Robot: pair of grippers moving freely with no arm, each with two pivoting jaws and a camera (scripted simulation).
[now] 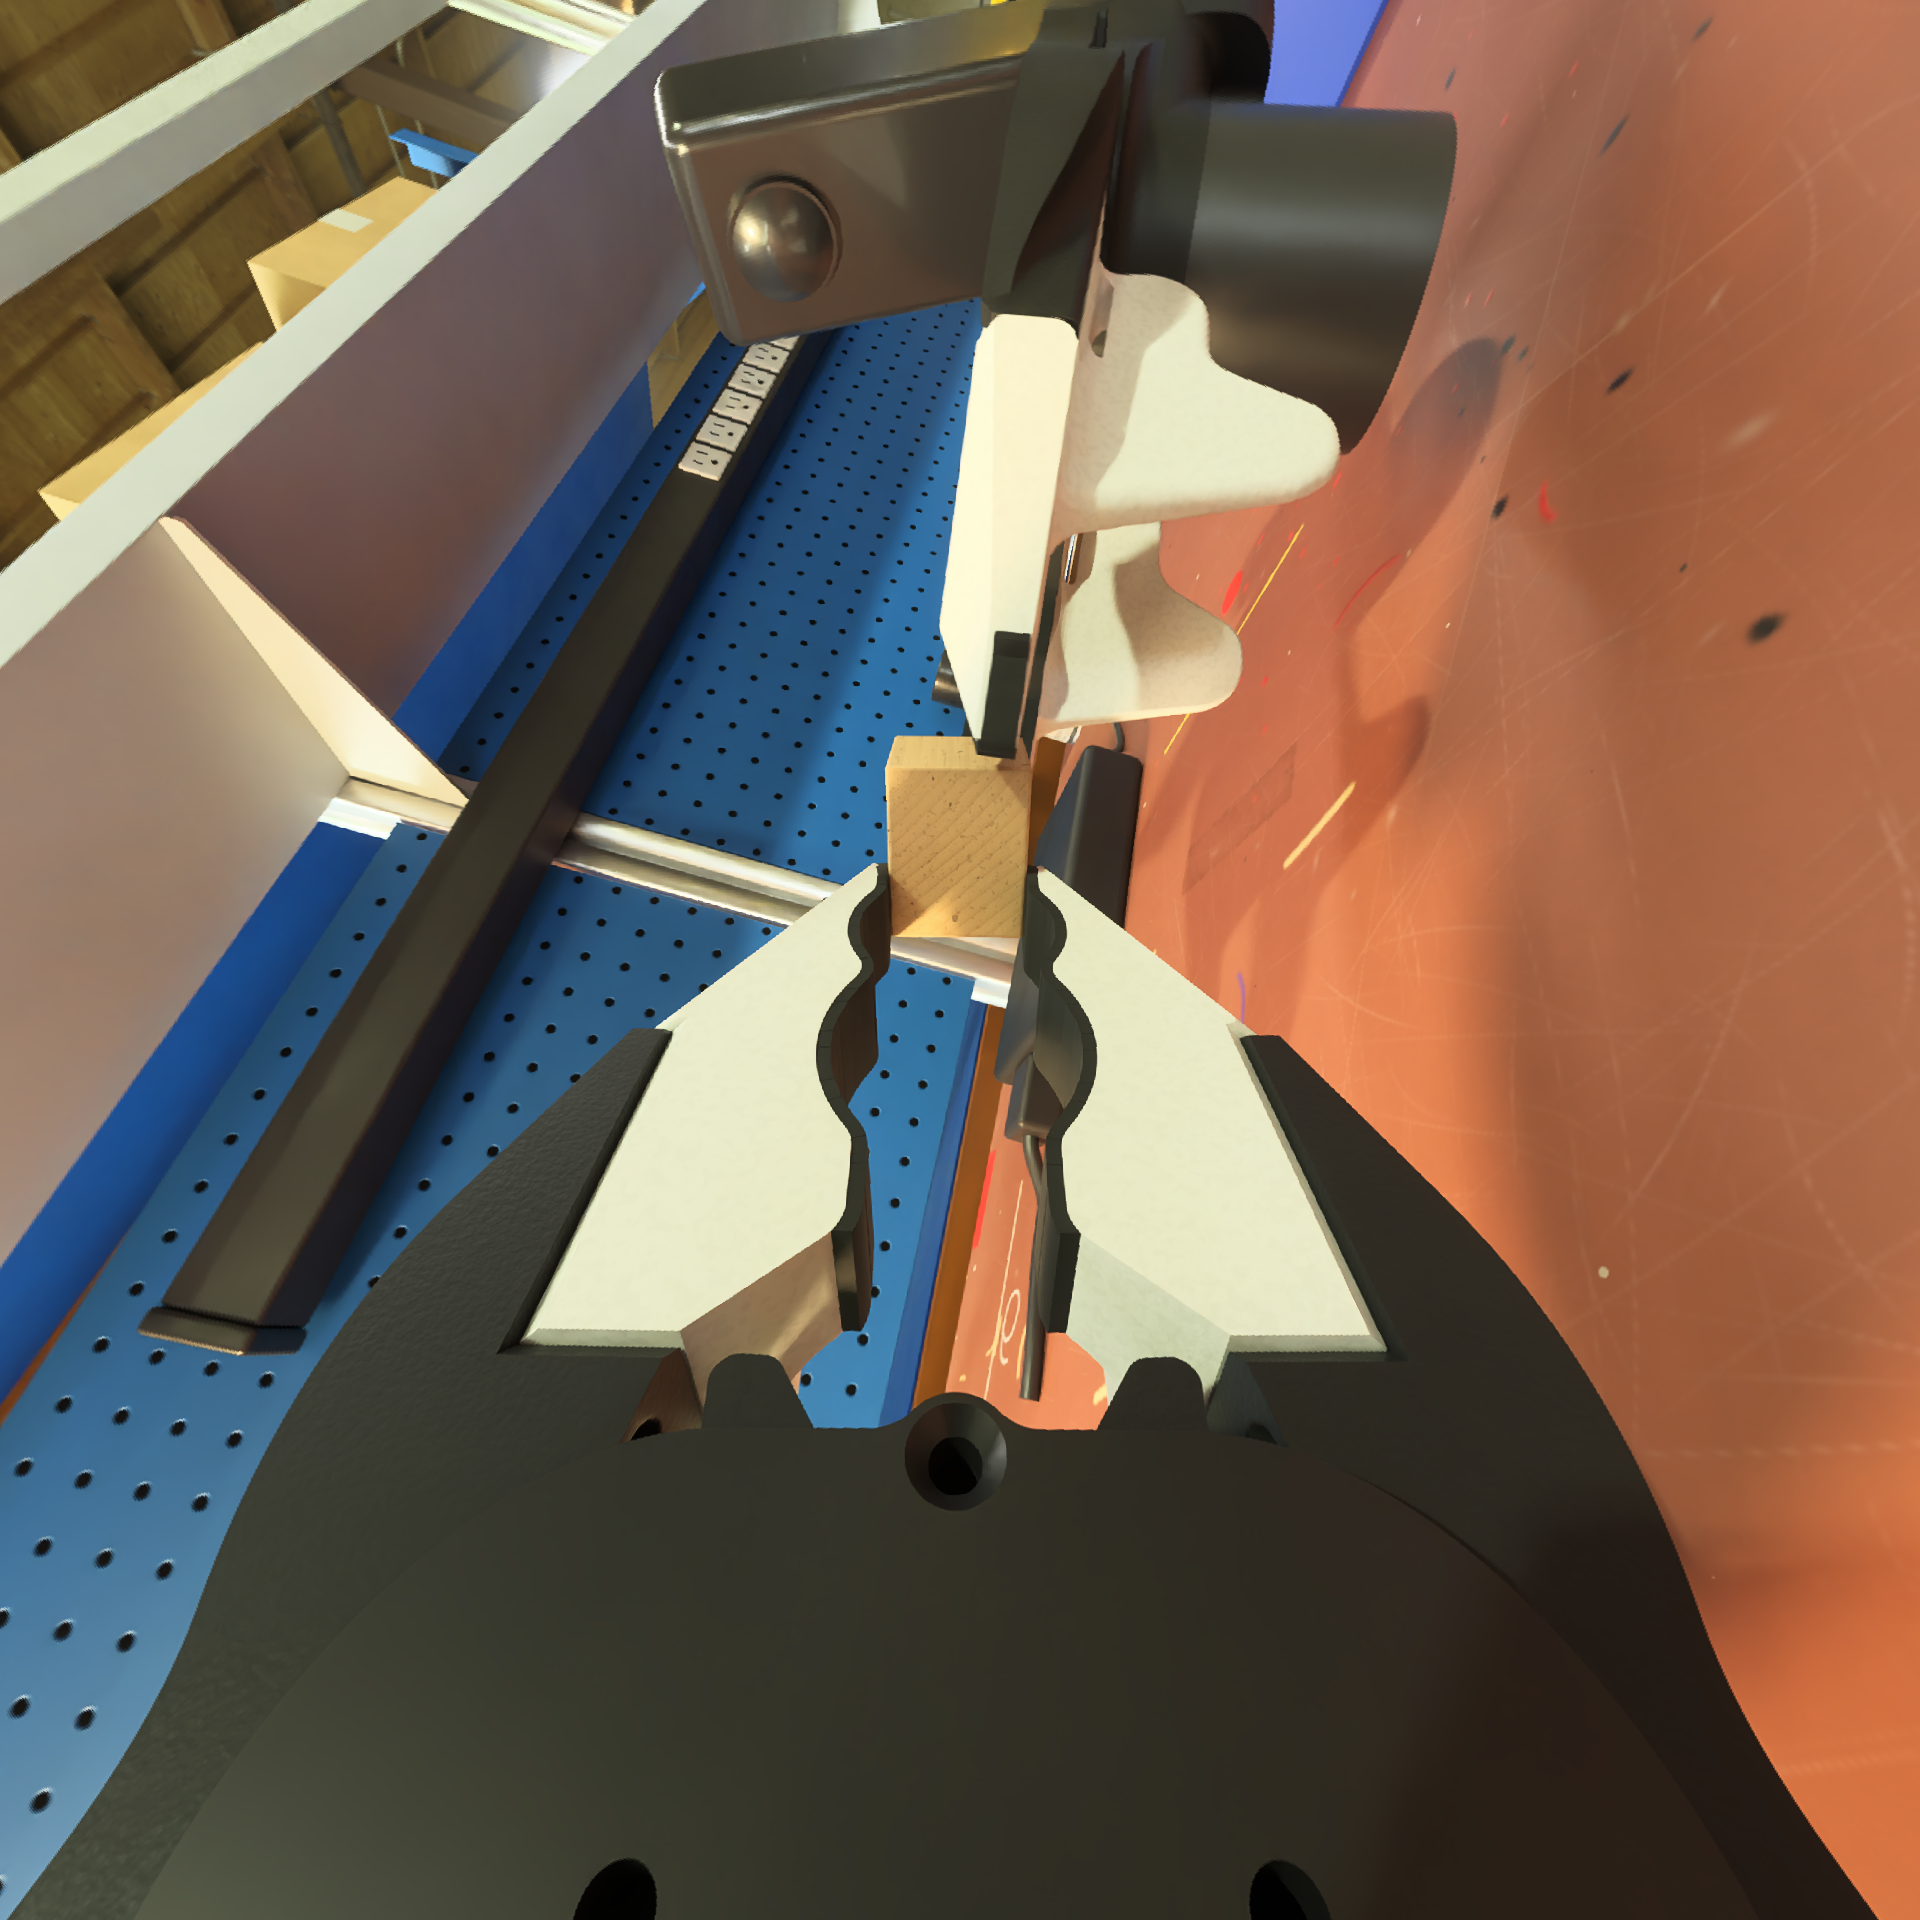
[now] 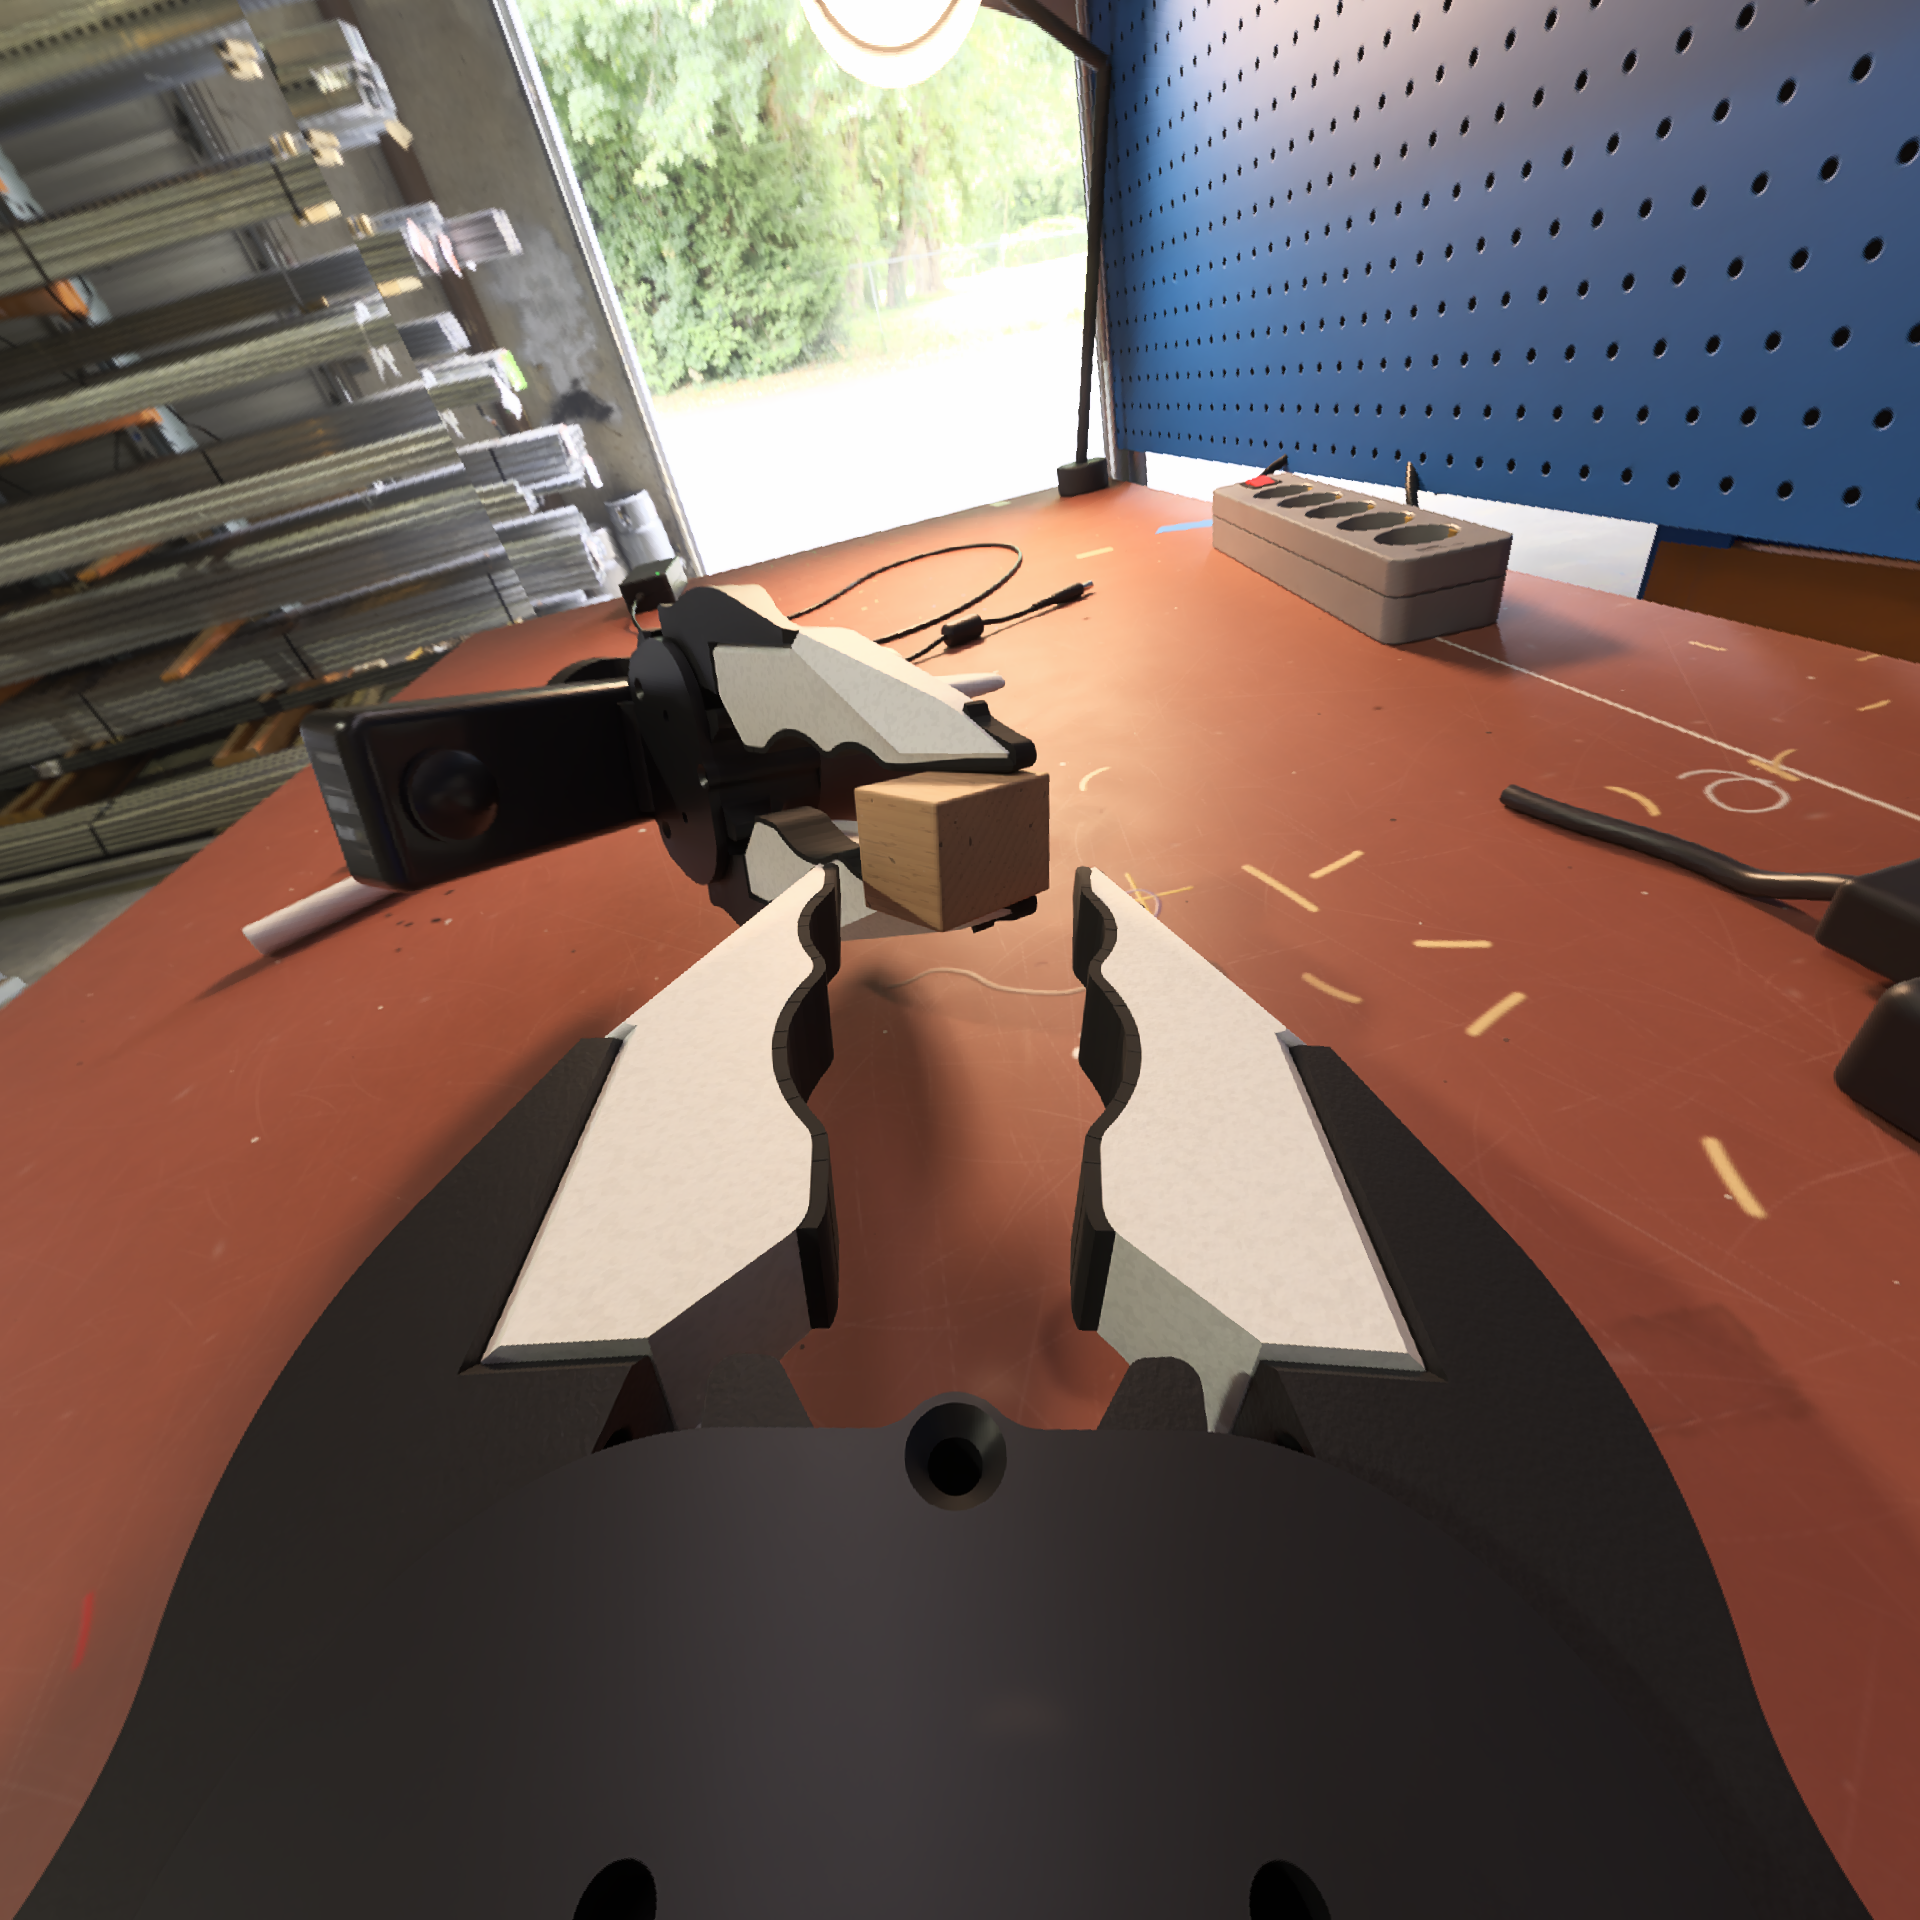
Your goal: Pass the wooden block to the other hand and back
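The wooden block (image 1: 956, 821) is a light tan cube held in the air above the red-brown table (image 1: 1558, 935). My left gripper (image 1: 958, 899) is shut on it, one fingertip on each side. In the right wrist view the block (image 2: 940, 847) sits between the upper and lower fingers of the left gripper (image 2: 1016, 831), which comes in from the left. My right gripper (image 2: 953, 883) is open and empty, its tips just short of the block and to either side of it. In the left wrist view the right gripper (image 1: 1029, 722) comes down from above, its tips at the block's top edge.
A blue pegboard (image 2: 1507, 260) stands at the back of the table (image 2: 1351, 1039), with a grey power strip (image 2: 1361, 561) in front of it. A black cable (image 2: 1662, 847) and dark adapters (image 2: 1870, 925) lie to the right. A white tube (image 2: 301, 914) lies to the left.
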